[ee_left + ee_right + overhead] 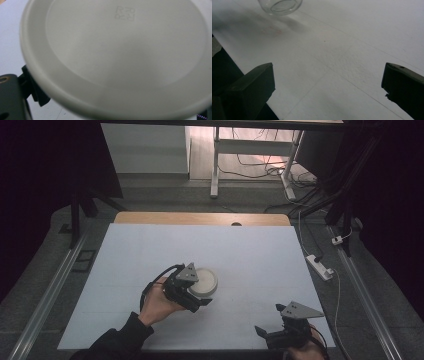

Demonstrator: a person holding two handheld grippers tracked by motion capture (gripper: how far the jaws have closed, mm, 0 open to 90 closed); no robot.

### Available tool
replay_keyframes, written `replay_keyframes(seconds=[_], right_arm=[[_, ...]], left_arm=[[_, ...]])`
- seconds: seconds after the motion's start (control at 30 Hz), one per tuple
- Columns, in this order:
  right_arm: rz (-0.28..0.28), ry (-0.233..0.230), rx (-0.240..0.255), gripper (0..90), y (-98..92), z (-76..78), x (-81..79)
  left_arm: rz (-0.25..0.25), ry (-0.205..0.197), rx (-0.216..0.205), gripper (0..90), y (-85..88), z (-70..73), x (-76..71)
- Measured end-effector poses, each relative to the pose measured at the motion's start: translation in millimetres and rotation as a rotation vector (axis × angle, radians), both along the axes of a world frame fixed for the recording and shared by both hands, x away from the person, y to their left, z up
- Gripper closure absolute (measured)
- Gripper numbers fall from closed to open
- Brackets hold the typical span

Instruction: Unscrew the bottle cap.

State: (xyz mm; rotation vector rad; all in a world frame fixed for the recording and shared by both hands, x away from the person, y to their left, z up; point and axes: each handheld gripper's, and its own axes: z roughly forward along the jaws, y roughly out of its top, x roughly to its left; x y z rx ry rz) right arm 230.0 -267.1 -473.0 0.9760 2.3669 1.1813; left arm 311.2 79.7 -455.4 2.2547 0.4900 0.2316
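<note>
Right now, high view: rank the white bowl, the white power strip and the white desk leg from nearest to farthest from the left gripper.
1. White bowl: at the left gripper itself, mid-table.
2. White power strip: on the floor, off the table's right edge.
3. White desk leg: beyond the table's far edge, at the top of the view.

The white lid (125,57) runs off the left gripper view's edges, hiding one jaw. A glass jar (280,6) (blurred) is cut off at the right gripper view's top.
</note>
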Motion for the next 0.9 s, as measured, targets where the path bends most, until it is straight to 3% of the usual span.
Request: replay_keyframes(seconds=[0.63, 0.9], right_arm=[[0.148, -0.035, 0.06, 0.0, 40.6, 22.5, 11.9], [0.169, -0.058, 0.081, 0.0, 57.3, 33.0, 23.1]], left_arm=[[-0.014, -0.004, -0.008, 7.4, 0.2, 0.0, -1.5], [-0.031, -0.009, -0.006, 7.4, -0.1, -0.1, -2.7]])
